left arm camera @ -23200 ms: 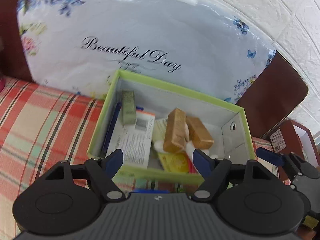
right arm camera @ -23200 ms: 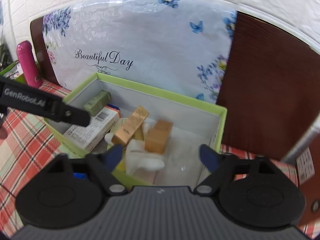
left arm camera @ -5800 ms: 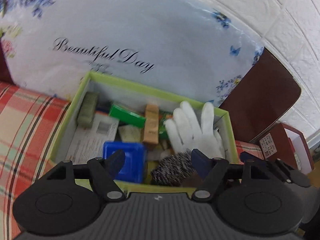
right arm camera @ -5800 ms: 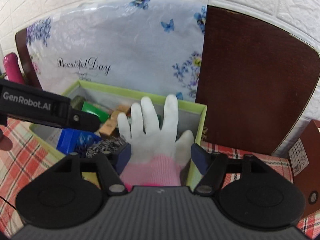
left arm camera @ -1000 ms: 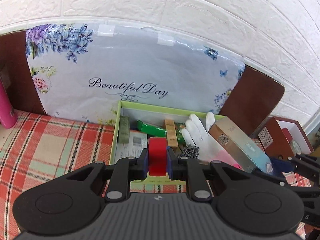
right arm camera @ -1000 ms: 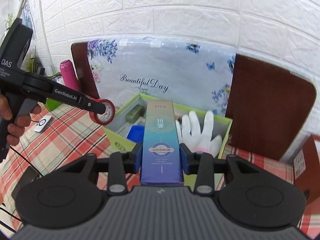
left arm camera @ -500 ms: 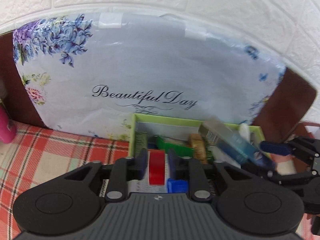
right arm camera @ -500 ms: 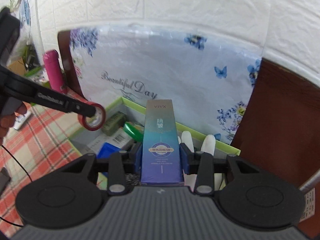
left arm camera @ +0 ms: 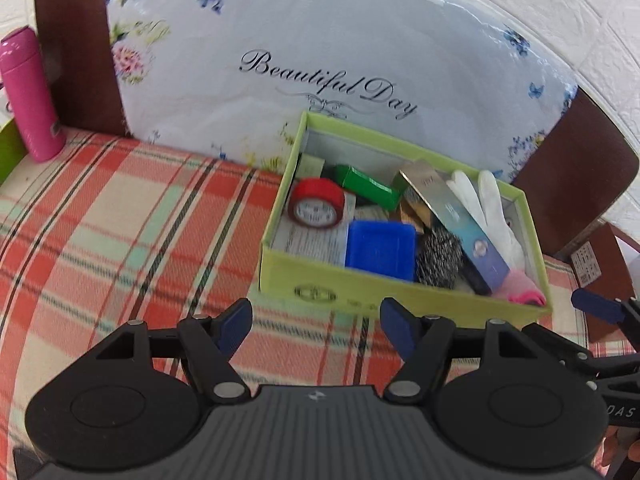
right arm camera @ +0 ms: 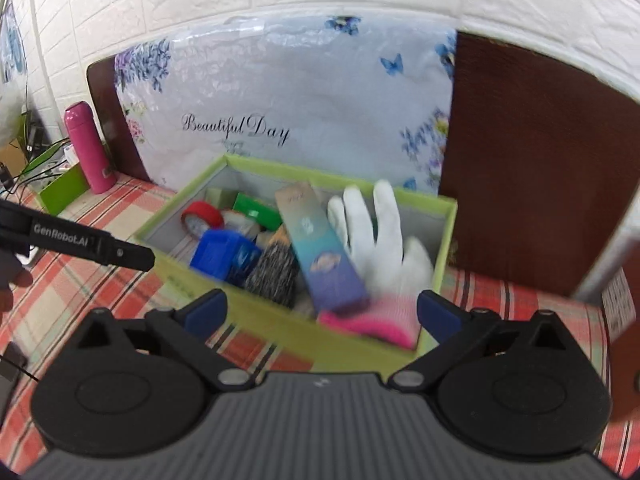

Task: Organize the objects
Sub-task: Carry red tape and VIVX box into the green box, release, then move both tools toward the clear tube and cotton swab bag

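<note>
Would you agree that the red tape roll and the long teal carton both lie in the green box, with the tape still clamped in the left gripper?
Not quite: the left wrist view shows the red tape roll lying free in the green box, the left gripper empty, its jaws opening. The long teal carton does lie inside.

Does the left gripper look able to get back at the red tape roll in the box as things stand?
Probably yes. The left gripper, jaws opening and empty, faces the green box; the red tape roll lies exposed on top near the left wall.
</note>
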